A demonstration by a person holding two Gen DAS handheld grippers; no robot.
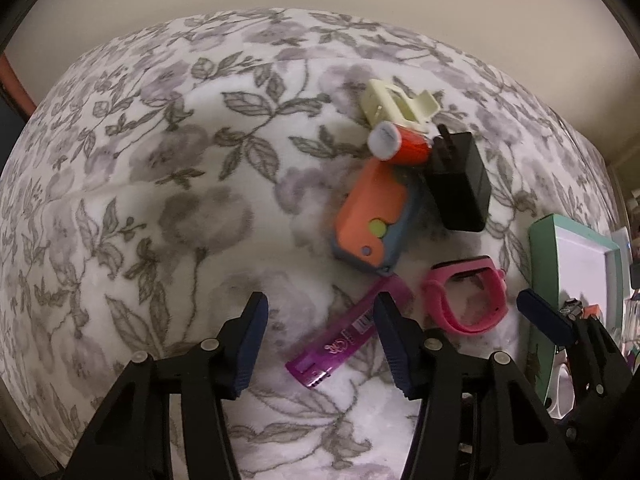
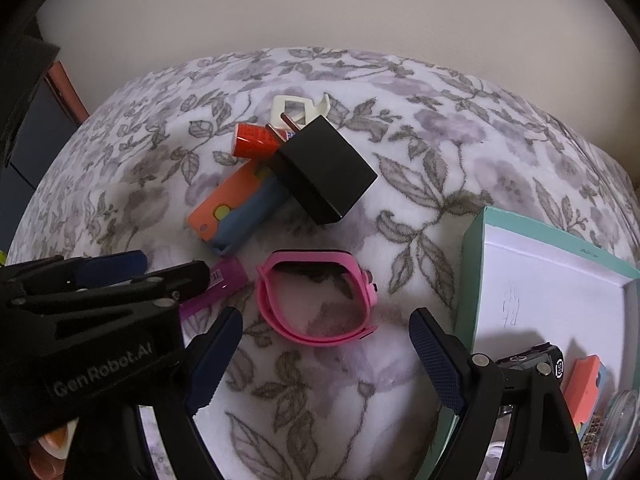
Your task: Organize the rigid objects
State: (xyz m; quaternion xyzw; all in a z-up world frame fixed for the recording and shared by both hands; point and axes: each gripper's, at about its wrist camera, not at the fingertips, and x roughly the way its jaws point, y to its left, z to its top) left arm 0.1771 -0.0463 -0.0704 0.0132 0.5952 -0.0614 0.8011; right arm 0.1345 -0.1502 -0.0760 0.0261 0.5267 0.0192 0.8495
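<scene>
Left tongs (image 1: pixel 320 336) spread around the purple lighter (image 1: pixel 344 336), pads clear; right tongs (image 2: pixel 326 356) spread beside the pink watch (image 2: pixel 316 296)

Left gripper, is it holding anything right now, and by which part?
Nothing is held; the left gripper stands open over the purple lighter.

pink watch band (image 2: pixel 316 300), black charger (image 2: pixel 324 172), teal box (image 2: pixel 476 248)

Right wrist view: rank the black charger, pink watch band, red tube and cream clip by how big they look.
1. pink watch band and black charger: look alike; the band lies nearer the camera, so unranked.
2. red tube
3. cream clip, partly hidden behind the charger.
</scene>
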